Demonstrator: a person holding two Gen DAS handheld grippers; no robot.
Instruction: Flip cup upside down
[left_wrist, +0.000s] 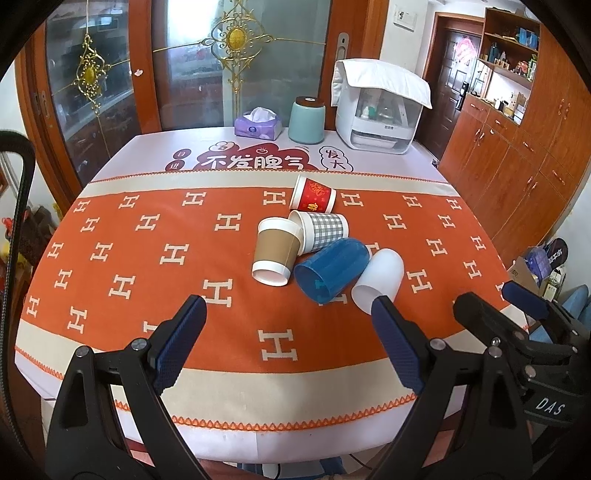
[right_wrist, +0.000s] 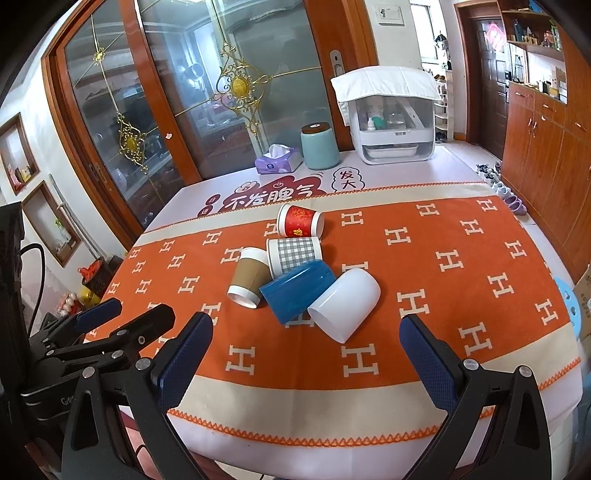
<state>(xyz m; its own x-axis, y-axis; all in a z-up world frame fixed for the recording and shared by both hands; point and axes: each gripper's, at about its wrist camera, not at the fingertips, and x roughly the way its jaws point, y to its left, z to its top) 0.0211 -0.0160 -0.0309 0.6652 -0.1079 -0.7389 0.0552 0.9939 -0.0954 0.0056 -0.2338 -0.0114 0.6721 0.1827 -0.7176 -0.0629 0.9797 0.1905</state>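
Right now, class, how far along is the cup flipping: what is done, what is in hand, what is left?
Done: nothing; no cup stands upside down. The white cup, blue cup, brown cup, checked cup and red cup all lie on their sides. In hand: nothing; the left gripper and right gripper are open, short of the cups. Left: grasp a cup and flip it.

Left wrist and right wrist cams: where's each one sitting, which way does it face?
Left wrist: on the left gripper, above the near table edge, facing the white plastic cup; right gripper shows beside it.
Right wrist: on the right gripper, same heading, further right; left gripper shows at left.
Shared: white cup, blue plastic cup, orange H-patterned cloth, all five cups lying tipped.
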